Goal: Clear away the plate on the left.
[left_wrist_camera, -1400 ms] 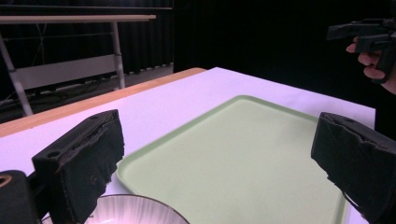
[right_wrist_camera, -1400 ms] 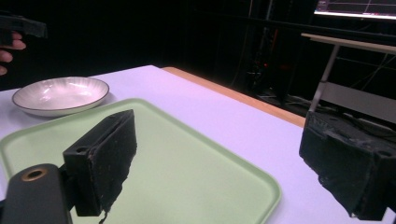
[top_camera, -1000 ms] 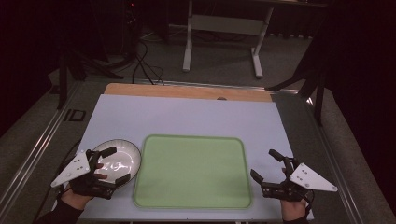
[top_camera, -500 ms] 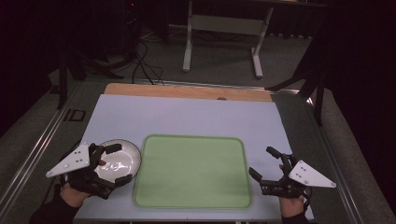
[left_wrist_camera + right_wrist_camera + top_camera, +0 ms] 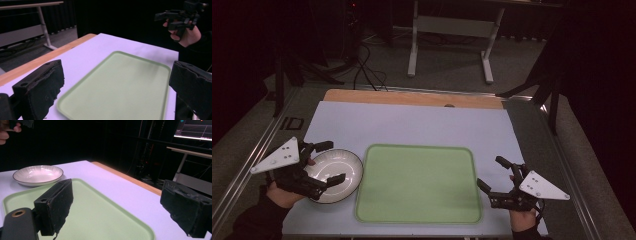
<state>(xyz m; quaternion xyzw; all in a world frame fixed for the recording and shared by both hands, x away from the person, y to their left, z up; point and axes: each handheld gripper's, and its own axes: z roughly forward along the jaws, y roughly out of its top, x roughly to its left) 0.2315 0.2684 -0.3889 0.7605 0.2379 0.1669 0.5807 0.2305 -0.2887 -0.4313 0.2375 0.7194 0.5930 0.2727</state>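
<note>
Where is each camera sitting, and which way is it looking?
High view: above the person's side, looking forward and down on the table; both hands, the left hand-held gripper and right hand-held gripper show.
Left gripper view: rides the left hand-held gripper, facing across the green tray to the other hand; its own jaws show.
Right gripper view: rides the right hand-held gripper, facing across the tray to the white bowl; its own jaws show.
All three share the tray.

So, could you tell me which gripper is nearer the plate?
Left. The left gripper hangs over the plate, at its left edge; the right gripper is beyond the tray.
</note>
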